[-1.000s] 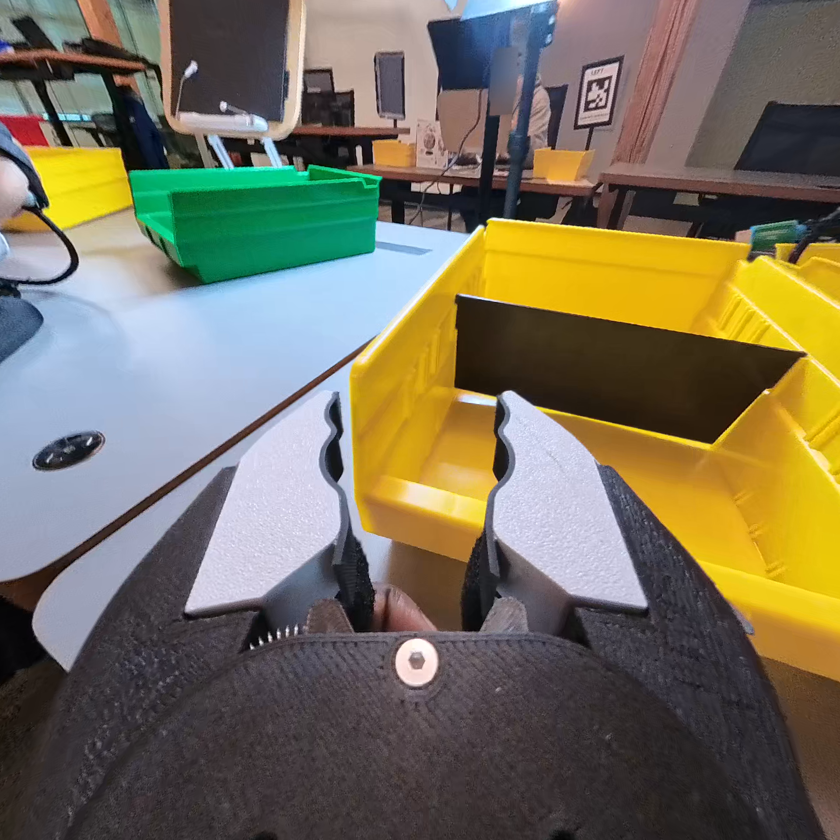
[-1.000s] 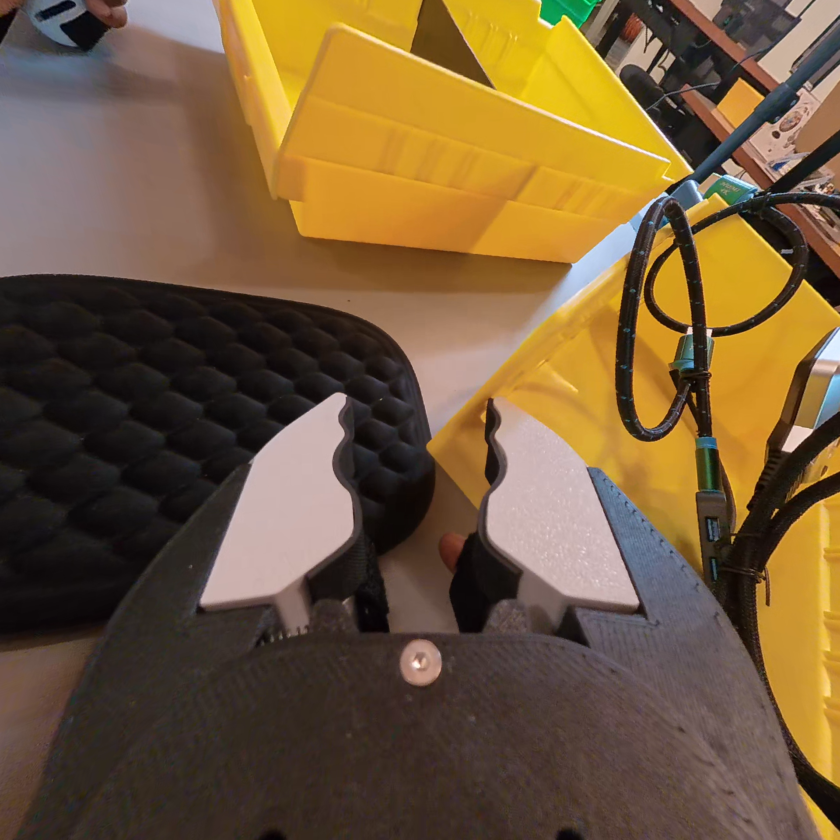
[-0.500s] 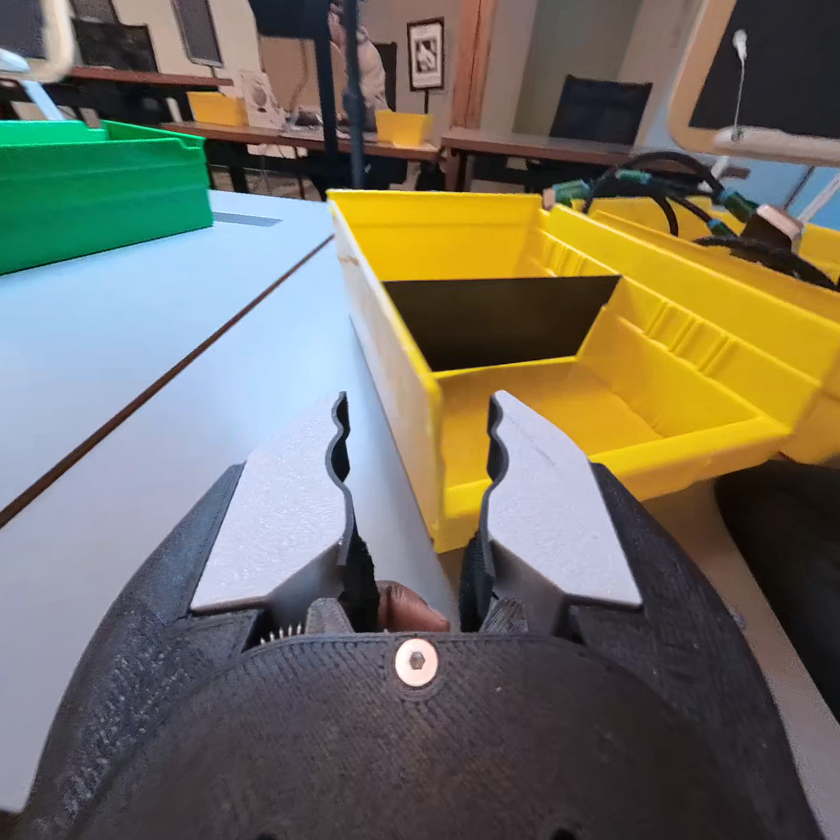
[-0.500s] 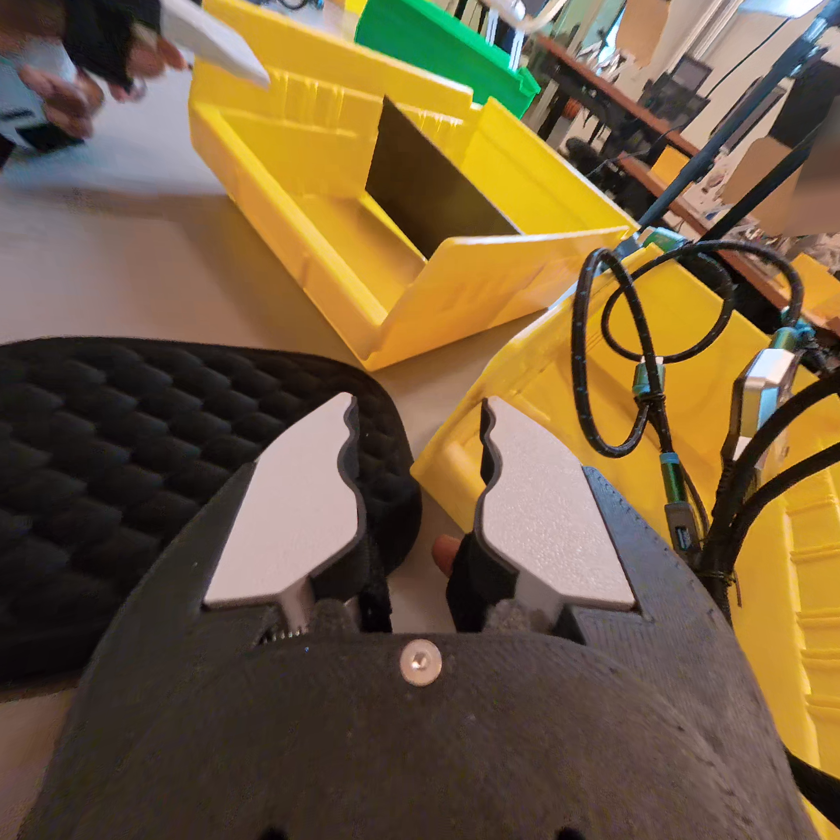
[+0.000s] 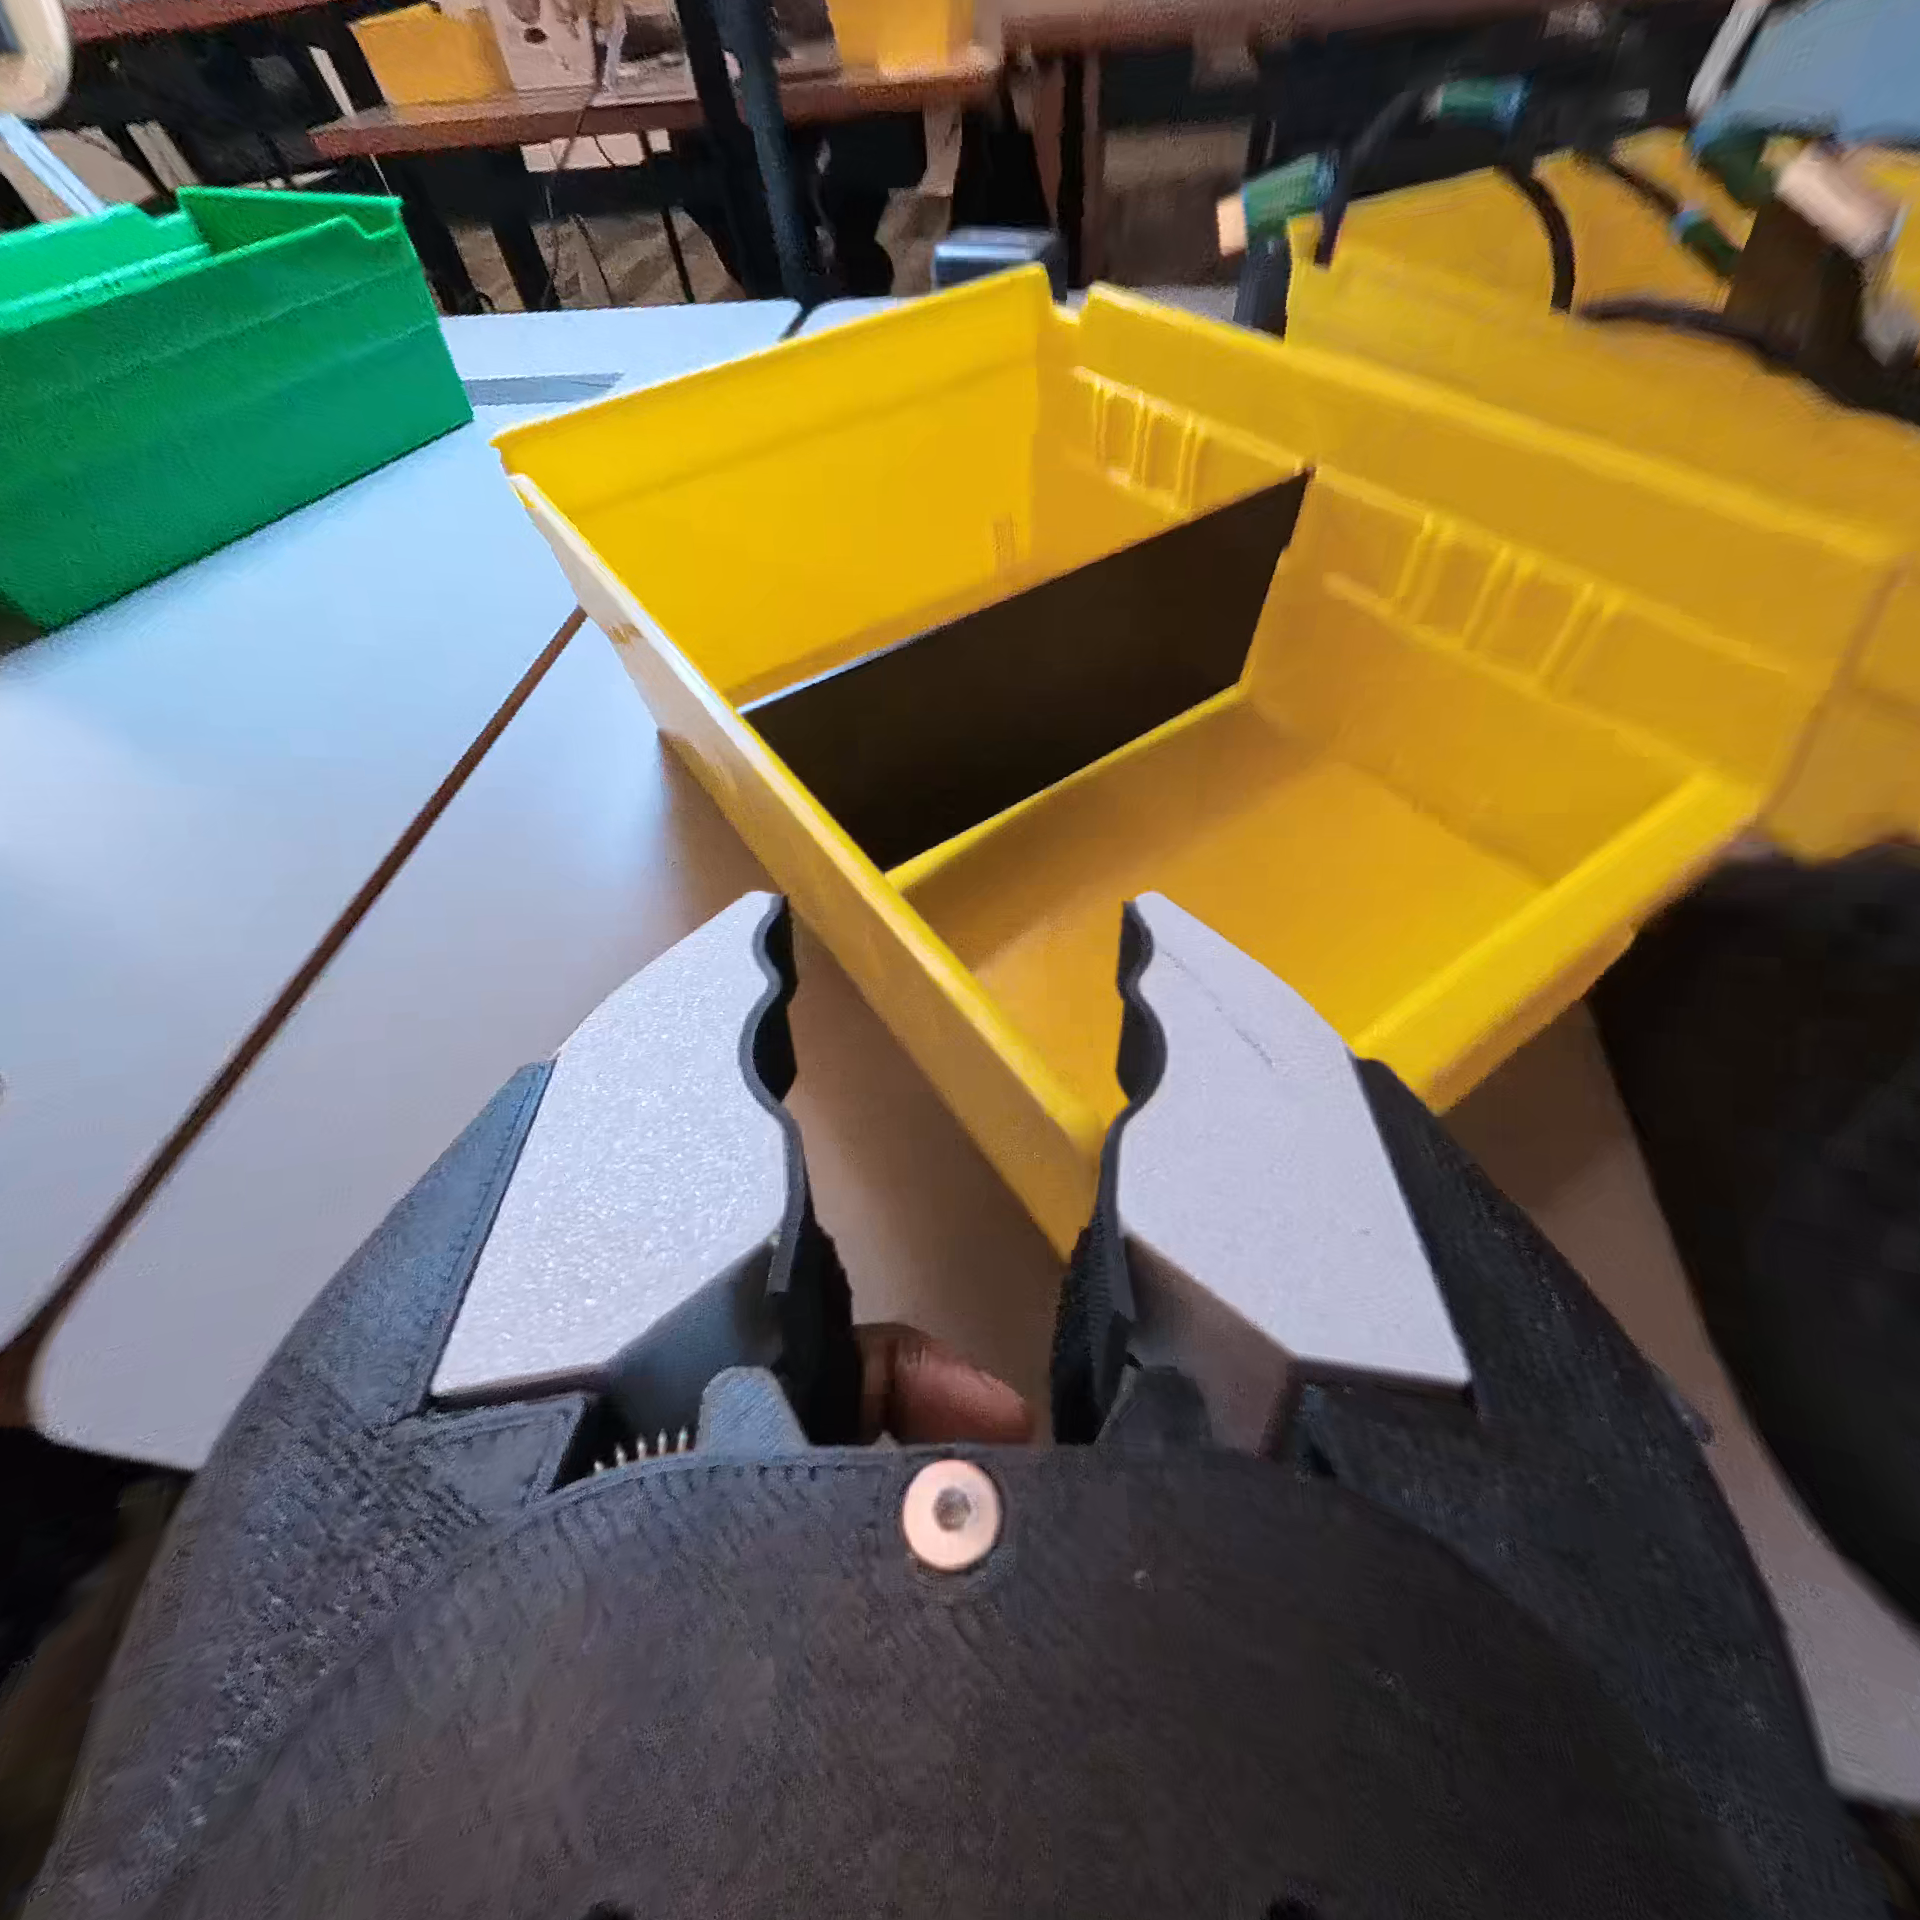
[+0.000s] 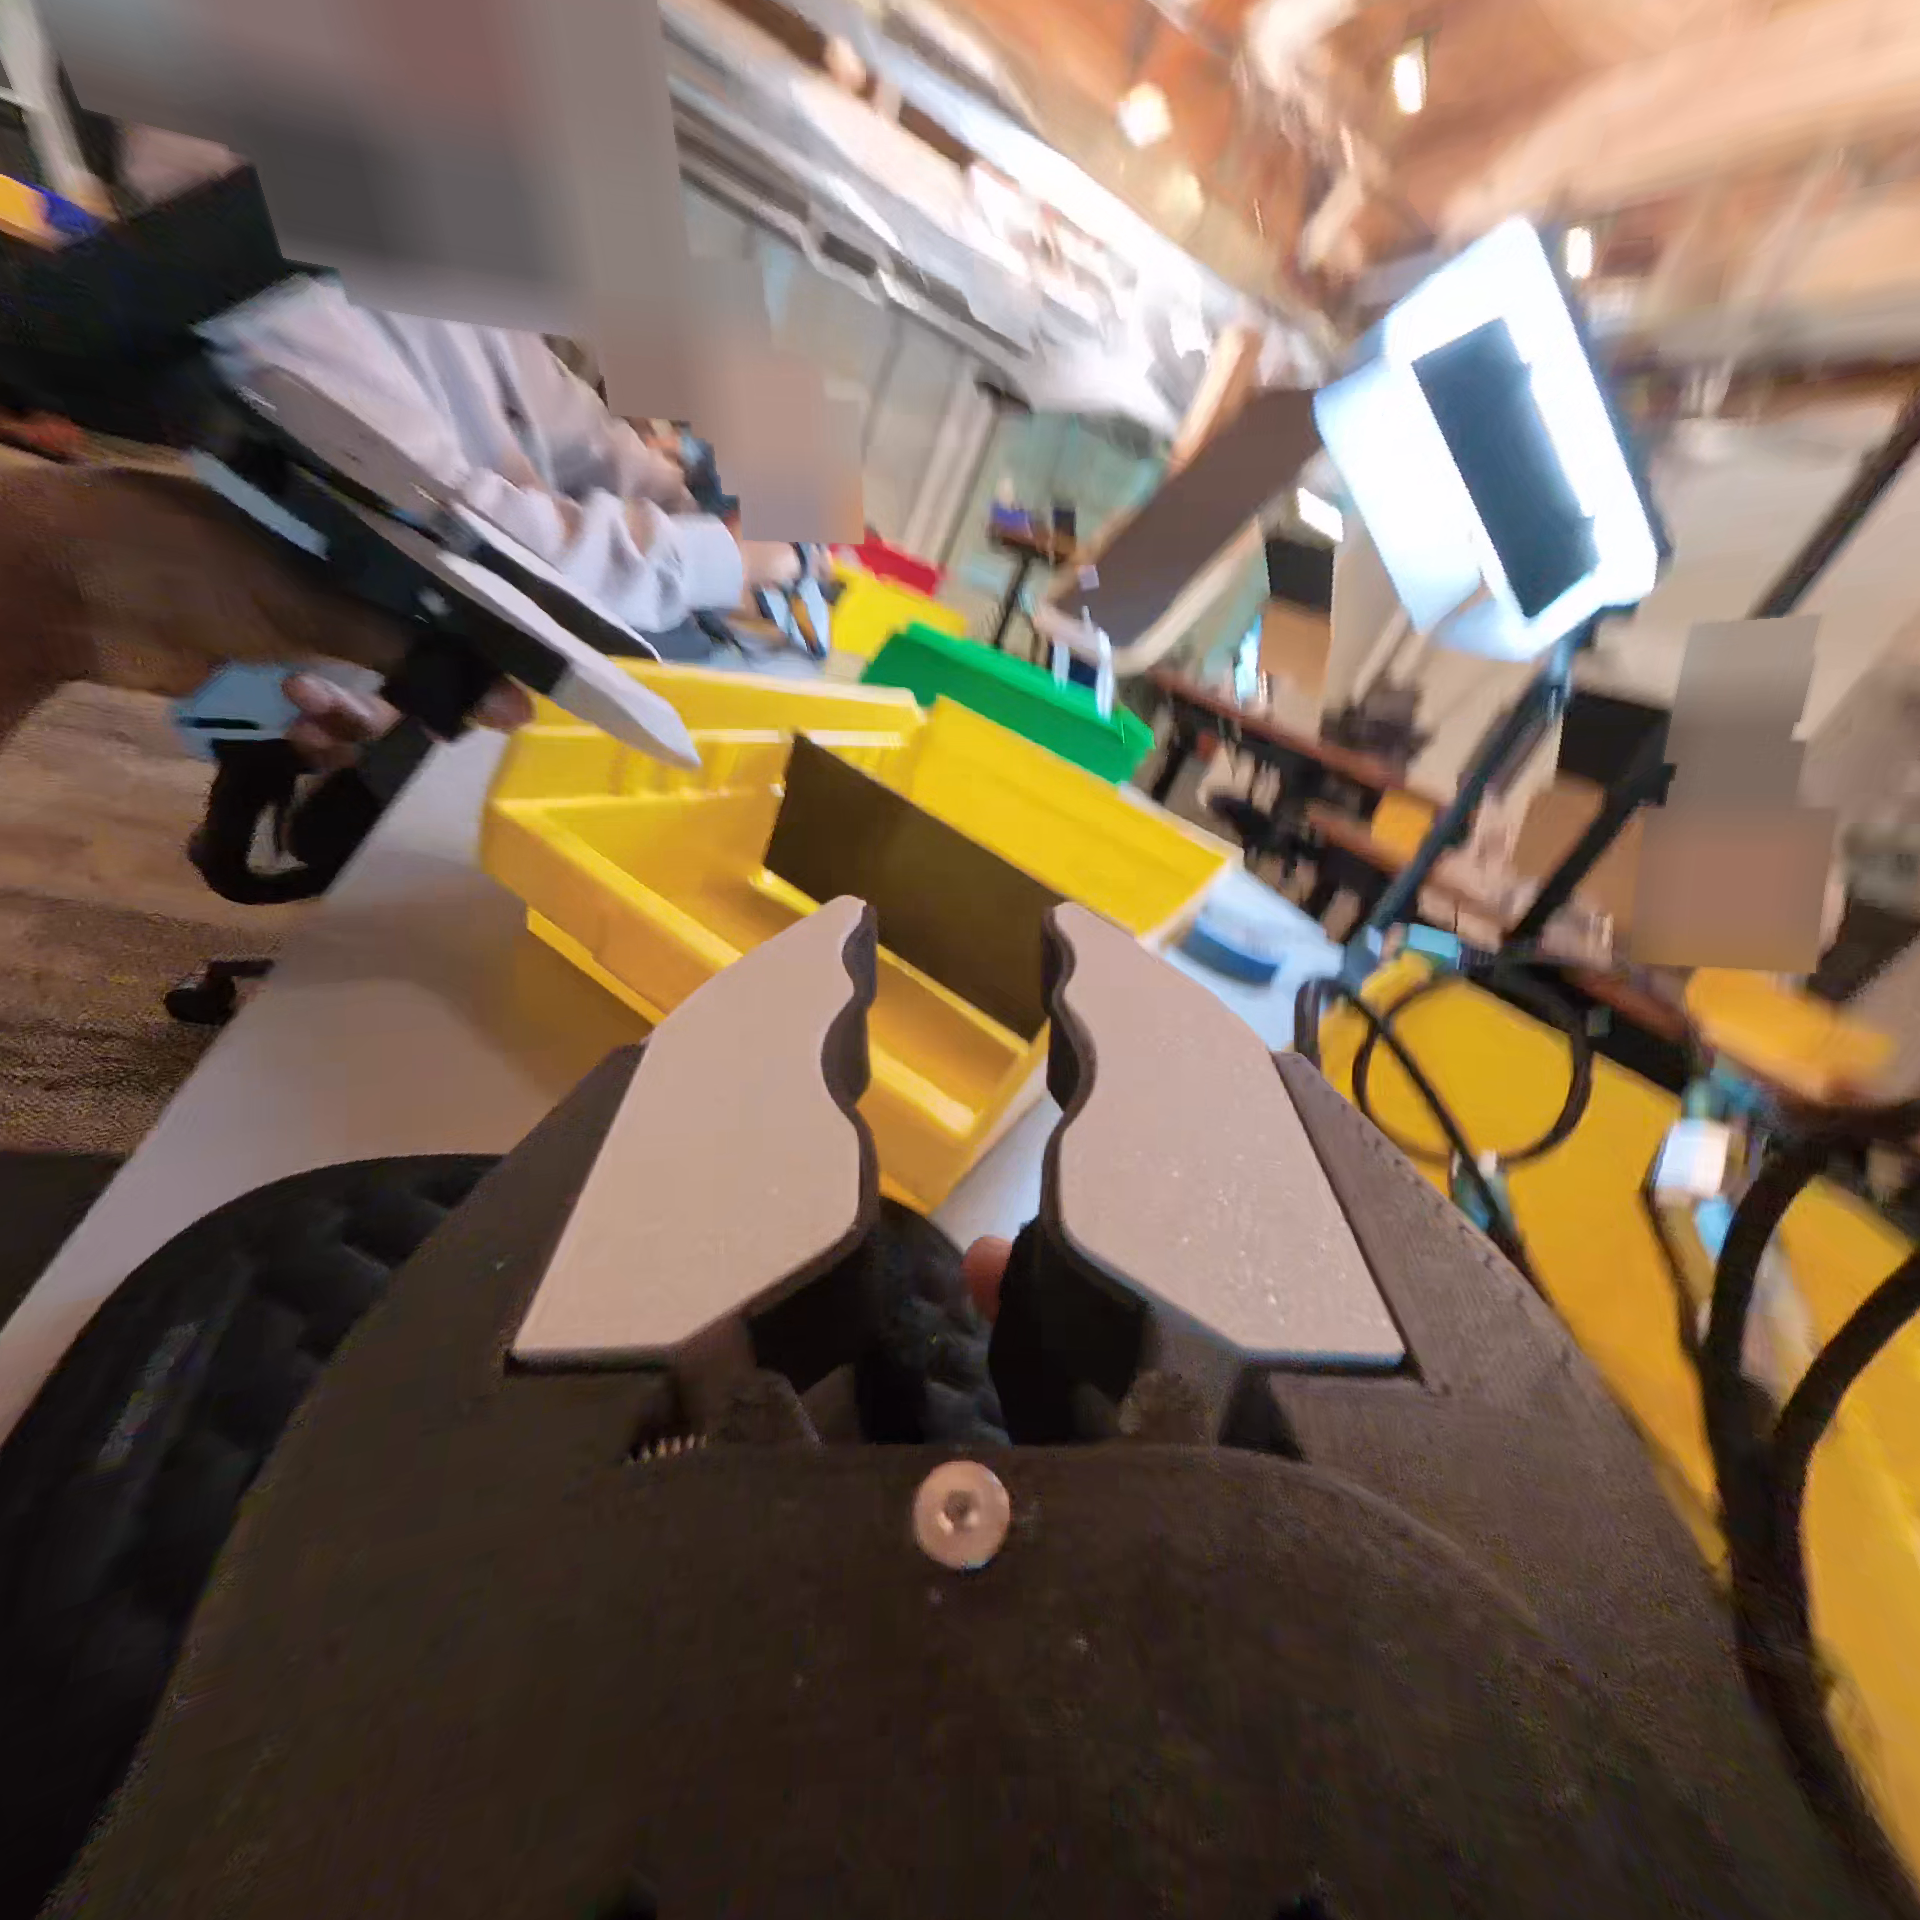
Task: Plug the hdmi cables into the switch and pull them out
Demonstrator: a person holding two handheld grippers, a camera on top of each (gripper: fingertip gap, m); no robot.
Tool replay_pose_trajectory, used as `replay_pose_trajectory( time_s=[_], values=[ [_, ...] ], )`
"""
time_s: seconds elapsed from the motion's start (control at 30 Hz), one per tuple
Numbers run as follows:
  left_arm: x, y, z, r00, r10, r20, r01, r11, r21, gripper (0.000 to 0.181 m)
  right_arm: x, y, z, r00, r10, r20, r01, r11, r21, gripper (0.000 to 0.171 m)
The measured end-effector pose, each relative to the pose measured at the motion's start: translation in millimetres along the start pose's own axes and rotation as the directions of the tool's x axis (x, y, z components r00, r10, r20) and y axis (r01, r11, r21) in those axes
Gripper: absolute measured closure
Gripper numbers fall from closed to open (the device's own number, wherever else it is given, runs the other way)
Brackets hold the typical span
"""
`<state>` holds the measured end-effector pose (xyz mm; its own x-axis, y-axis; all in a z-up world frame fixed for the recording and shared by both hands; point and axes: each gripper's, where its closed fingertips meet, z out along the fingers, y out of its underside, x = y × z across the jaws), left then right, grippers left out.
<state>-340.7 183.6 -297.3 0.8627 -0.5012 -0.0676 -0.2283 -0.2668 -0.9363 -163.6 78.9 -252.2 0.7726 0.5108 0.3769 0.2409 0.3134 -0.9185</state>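
Observation:
My left gripper [image 5: 956, 925] is open and empty, held just above the near corner of a yellow bin [image 5: 1455, 914] with a black divider [image 5: 1018, 686]. My right gripper [image 6: 956, 925] is open and empty with a narrow gap, raised above a black foam mat [image 6: 208, 1351]. Black braided cables [image 6: 1455, 1091] lie looped in a second yellow bin [image 6: 1538, 1226] to its right. A pale blurred block [image 6: 1694, 1158] sits among them. The left gripper also shows in the right wrist view [image 6: 644, 727], over the divided bin [image 6: 665, 904]. The cable bin [image 5: 1558, 343] is blurred in the left wrist view.
A green bin [image 5: 208, 384] stands at the far left of the grey table [image 5: 312, 831]; it also shows in the right wrist view [image 6: 997, 696]. A lit panel on a stand [image 6: 1486, 457] rises behind the cable bin. A person in a grey sleeve [image 6: 582, 520] sits beyond the table. The left gripper is farther from the pale blurred block [image 6: 1694, 1158], some 35 cm, than the right, some 25 cm. The left camera catches it too, in the left wrist view [image 5: 1840, 196].
The right gripper has tilted up and now looks across the room, and its jaws stand closer together. The left gripper has risen and swung right over the divided bin's corner.

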Motion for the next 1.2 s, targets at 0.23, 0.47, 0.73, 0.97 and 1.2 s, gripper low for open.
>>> replay_pose_trajectory(
  time_s=[0.23,0.47,0.73,0.97,1.2],
  values=[
    [6,16,24,0.999,-0.001,0.042,0.005,0.995,-0.096,0.120,9,67,47,0.983,0.131,-0.129,-0.176,0.875,-0.451,0.131],
    [-31,8,11,0.972,-0.039,0.231,0.043,0.999,-0.010,0.171,9,59,61,0.997,-0.001,-0.083,-0.035,0.901,-0.432,0.162],
    [-4,-76,-45,0.979,-0.073,0.189,-0.017,0.902,0.432,0.175,18,-34,21,0.922,-0.334,-0.194,0.299,0.935,-0.188,0.160],
    [123,-148,-66,1.000,0.007,-0.021,0.009,0.738,0.675,0.175,65,-92,-103,0.807,-0.368,-0.463,0.328,0.930,-0.167,0.163],
    [299,-177,-45,0.905,0.236,-0.353,0.043,0.777,0.629,0.172,102,-93,-259,0.619,-0.426,-0.660,0.258,0.904,-0.342,0.162]
  ],
)
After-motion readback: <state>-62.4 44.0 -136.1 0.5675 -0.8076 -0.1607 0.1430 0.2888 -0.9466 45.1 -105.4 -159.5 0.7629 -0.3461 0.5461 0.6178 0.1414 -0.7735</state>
